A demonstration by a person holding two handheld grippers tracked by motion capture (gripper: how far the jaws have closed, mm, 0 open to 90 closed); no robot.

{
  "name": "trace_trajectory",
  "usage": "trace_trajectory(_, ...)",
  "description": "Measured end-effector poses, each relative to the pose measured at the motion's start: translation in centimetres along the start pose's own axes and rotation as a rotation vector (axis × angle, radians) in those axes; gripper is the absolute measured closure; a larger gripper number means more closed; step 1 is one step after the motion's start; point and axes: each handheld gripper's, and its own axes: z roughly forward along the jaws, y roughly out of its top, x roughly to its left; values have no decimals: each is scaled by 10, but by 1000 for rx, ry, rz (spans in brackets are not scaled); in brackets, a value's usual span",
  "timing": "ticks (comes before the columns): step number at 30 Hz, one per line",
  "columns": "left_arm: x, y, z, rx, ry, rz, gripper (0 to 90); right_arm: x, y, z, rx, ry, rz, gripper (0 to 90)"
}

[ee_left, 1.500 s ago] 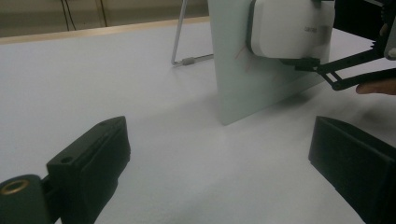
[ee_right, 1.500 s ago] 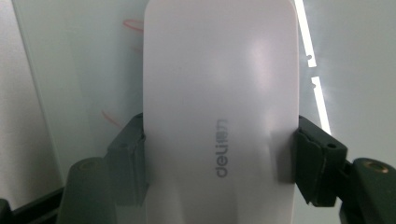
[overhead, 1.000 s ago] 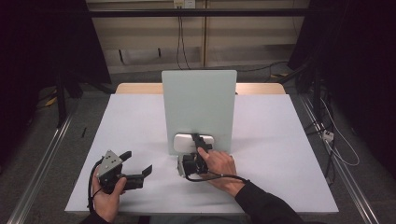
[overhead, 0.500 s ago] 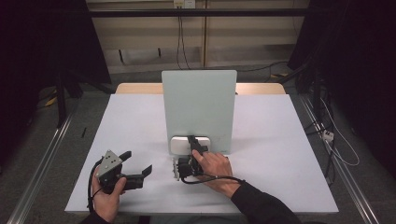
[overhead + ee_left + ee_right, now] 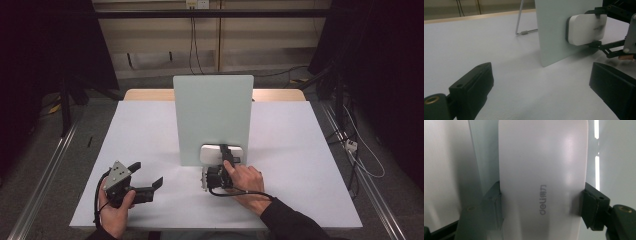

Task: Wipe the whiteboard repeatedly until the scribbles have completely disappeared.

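A white eraser block (image 5: 541, 182) with rounded corners and grey "deli" lettering sits flat against the lower face of an upright pale board (image 5: 212, 117), and the right tool (image 5: 226, 156) is clamped on it, one black jaw pressed to each long side. In the left gripper view the same block (image 5: 586, 28) sticks out from the board (image 5: 556, 27), whose thin wire stand (image 5: 520, 22) reaches the table behind it. The right hand (image 5: 245, 180) holds its tool just in front of the board's foot. Well off to that tool's left, the left tool (image 5: 150, 175) rests low over the table in the left hand (image 5: 115, 205), its jaws spread wide with nothing between them. The table (image 5: 300, 165) is covered in plain white, with a strip of bare wood along its far edge. Around it lie a grey floor (image 5: 65, 145), metal rails, loose cables and, beyond the table, dark curtains and a pale wall.
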Motion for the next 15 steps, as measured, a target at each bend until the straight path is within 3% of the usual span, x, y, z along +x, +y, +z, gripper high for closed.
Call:
trace_trajectory(10,0,0,0,-2,0,-3,51,-7,-41,-4,63,-3,28,314)
trace_trajectory(15,0,0,1,2,-1,2,51,-18,-57,-5,80,-27,65,314)
